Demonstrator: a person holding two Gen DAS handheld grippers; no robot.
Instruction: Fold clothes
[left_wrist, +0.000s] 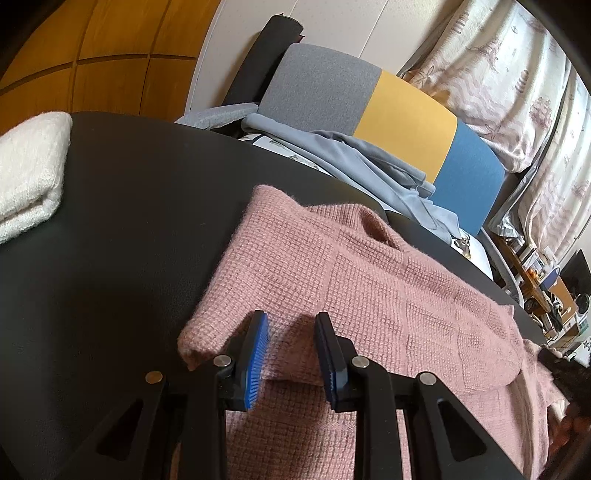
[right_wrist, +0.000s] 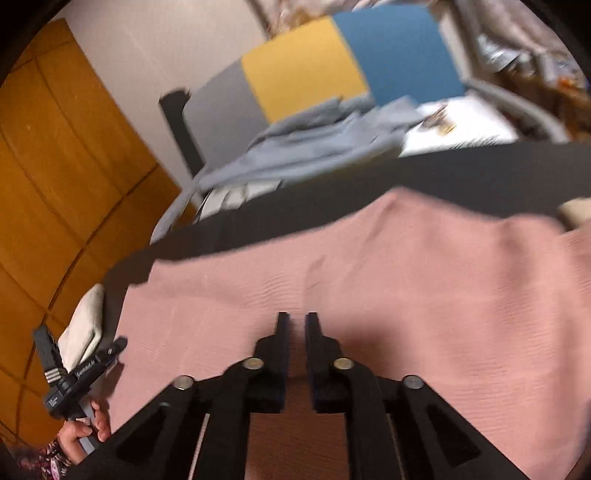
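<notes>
A pink knitted sweater (left_wrist: 369, 280) lies on the black table (left_wrist: 122, 206), with one part folded over onto itself. My left gripper (left_wrist: 291, 325) is open just above the sweater's near left edge, with nothing between its blue pads. In the right wrist view the same sweater (right_wrist: 406, 280) fills the middle, blurred by motion. My right gripper (right_wrist: 297, 321) stands over it with its jaws nearly closed; a narrow gap remains, and I cannot tell if cloth is pinched. The left gripper (right_wrist: 110, 350) also shows at the lower left there, held by a hand.
A folded white garment (left_wrist: 29, 170) lies at the table's left end. Behind the table stands a chair (left_wrist: 402, 114) with a grey, yellow and blue back, draped with light blue clothes (left_wrist: 354, 155). Wooden doors (left_wrist: 92, 55) and curtains (left_wrist: 517, 85) lie beyond.
</notes>
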